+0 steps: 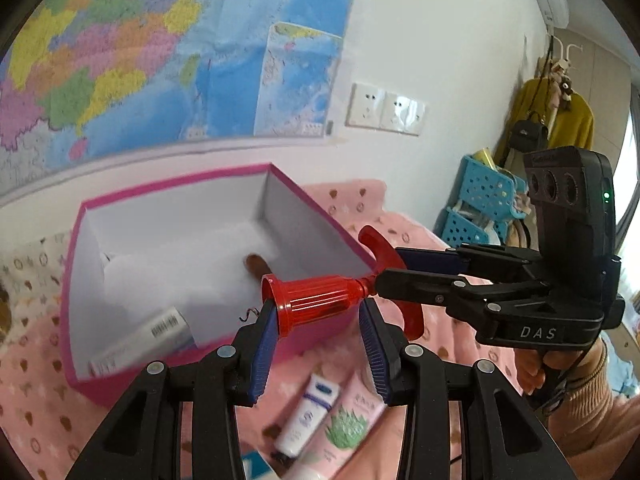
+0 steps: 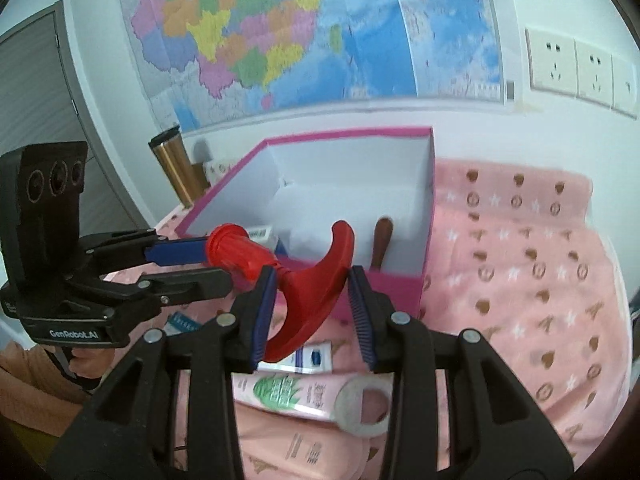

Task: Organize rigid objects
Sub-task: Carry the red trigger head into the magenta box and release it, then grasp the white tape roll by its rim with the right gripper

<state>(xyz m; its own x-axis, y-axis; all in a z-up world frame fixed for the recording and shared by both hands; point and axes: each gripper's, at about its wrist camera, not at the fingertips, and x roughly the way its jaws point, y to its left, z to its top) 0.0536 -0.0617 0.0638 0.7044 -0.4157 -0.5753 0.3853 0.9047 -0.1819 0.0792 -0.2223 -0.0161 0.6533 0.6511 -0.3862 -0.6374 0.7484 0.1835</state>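
A red plastic corkscrew (image 1: pixel 316 298) hangs in the air just in front of the pink box (image 1: pixel 304 196). Both grippers hold it. My left gripper (image 1: pixel 320 320) is shut on its ribbed red barrel (image 2: pixel 240 252). Coming in from the side, my right gripper (image 2: pixel 311 284) is shut on the curved red handle (image 2: pixel 340 248). In the left wrist view the right gripper (image 1: pixel 390 270) reaches in from the right. The right wrist view has the left gripper (image 2: pixel 218 266) at the left. The box is white inside and holds a brown wooden handle (image 2: pixel 382 240) and a small white carton (image 1: pixel 160 328).
On the pink blanket (image 2: pixel 520 260) below the grippers lie a white tube (image 2: pixel 312 360), a pink aloe tube (image 2: pixel 288 392) and a white bottle opener (image 2: pixel 364 412). A metal flask (image 2: pixel 176 168) stands left of the box. Blue baskets (image 1: pixel 484 196) stand far right. A wall map hangs behind.
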